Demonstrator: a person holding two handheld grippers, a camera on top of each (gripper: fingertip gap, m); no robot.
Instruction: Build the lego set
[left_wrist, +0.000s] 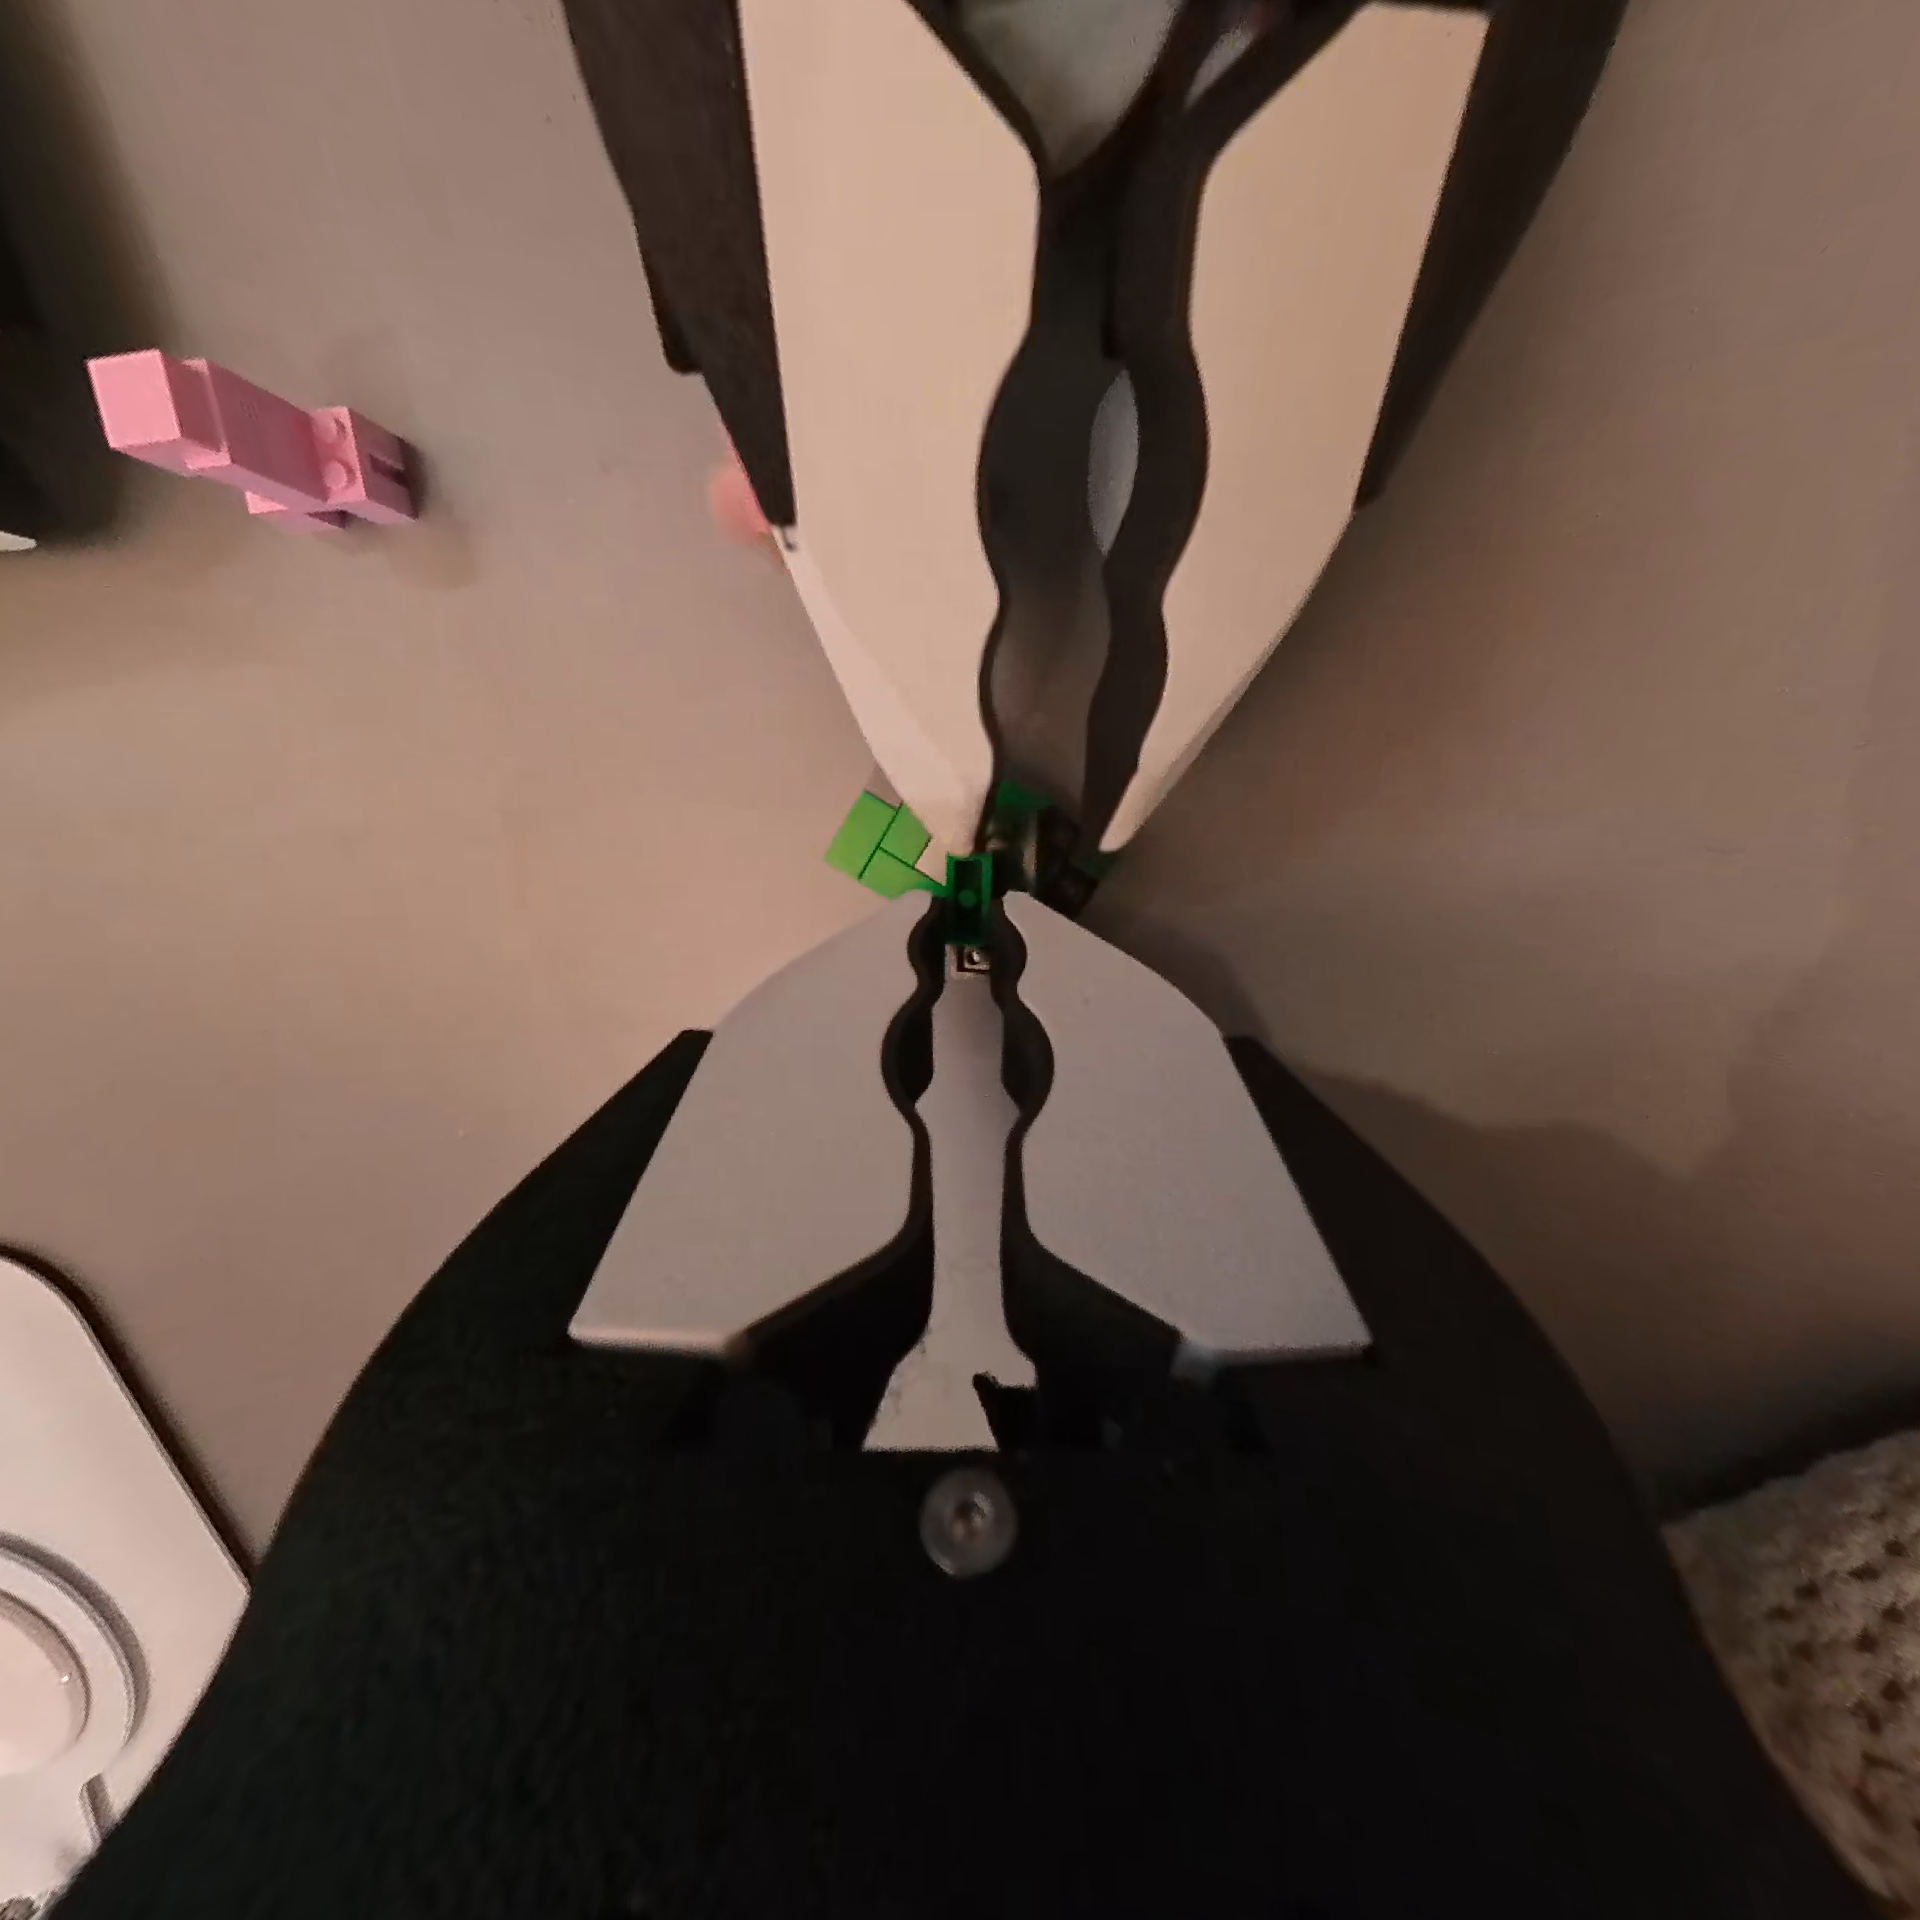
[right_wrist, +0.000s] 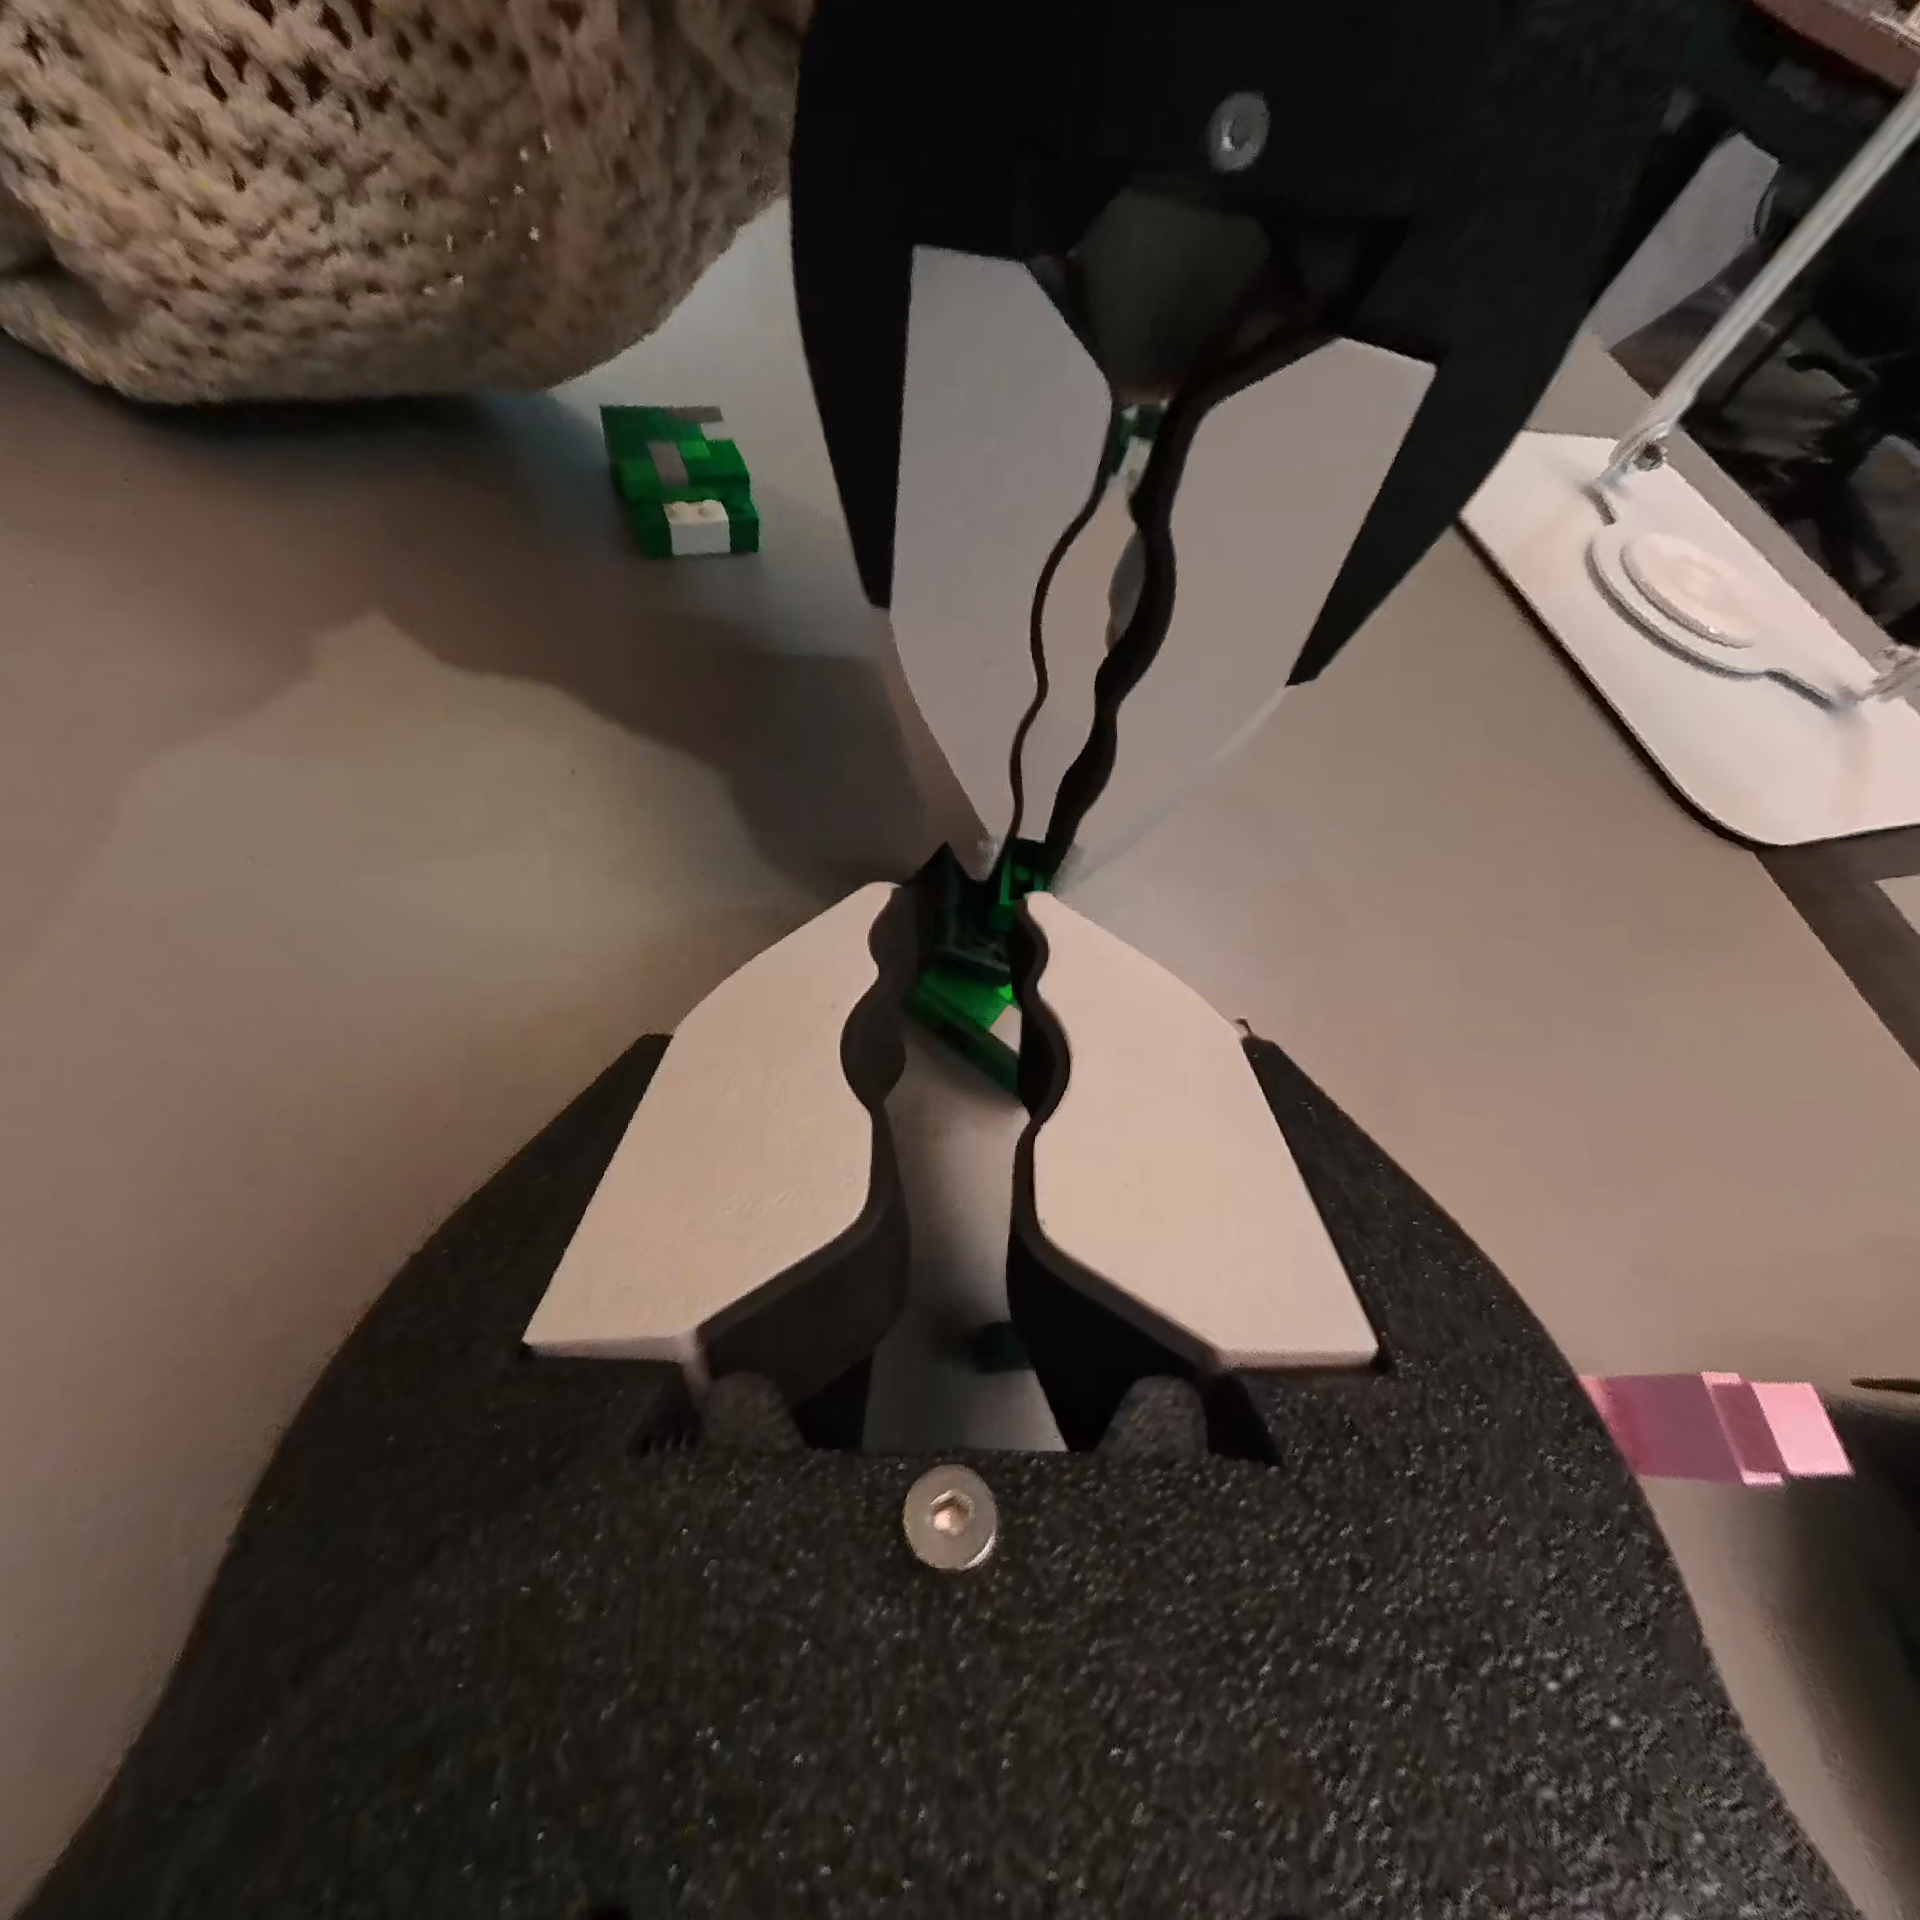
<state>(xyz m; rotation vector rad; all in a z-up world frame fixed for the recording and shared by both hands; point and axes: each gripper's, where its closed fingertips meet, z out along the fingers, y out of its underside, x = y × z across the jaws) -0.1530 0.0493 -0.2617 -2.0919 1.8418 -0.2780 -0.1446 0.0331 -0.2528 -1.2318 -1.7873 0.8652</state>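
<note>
My left gripper (left_wrist: 968, 916) is shut on a small dark green lego piece (left_wrist: 968, 894). My right gripper (right_wrist: 961, 912) is shut on a green lego assembly (right_wrist: 961, 1003) with light green parts (left_wrist: 878, 842). The two grippers meet tip to tip above the table, and the small piece touches the assembly. In the left wrist view the right gripper (left_wrist: 1034, 821) comes in from the top. In the right wrist view the left gripper (right_wrist: 1023, 854) comes in from the top with the small piece (right_wrist: 1023, 871). The joint between the pieces is mostly hidden by the fingertips.
A pink lego assembly (left_wrist: 249, 447) lies on the grey table (left_wrist: 416, 935); it also shows in the right wrist view (right_wrist: 1714, 1423). A green and white lego assembly (right_wrist: 686, 483) lies near a knitted beige cloth (right_wrist: 364, 177). A white stand base (right_wrist: 1714, 623) sits at the side. My two grippers' fingertips are within a few centimetres of each other.
</note>
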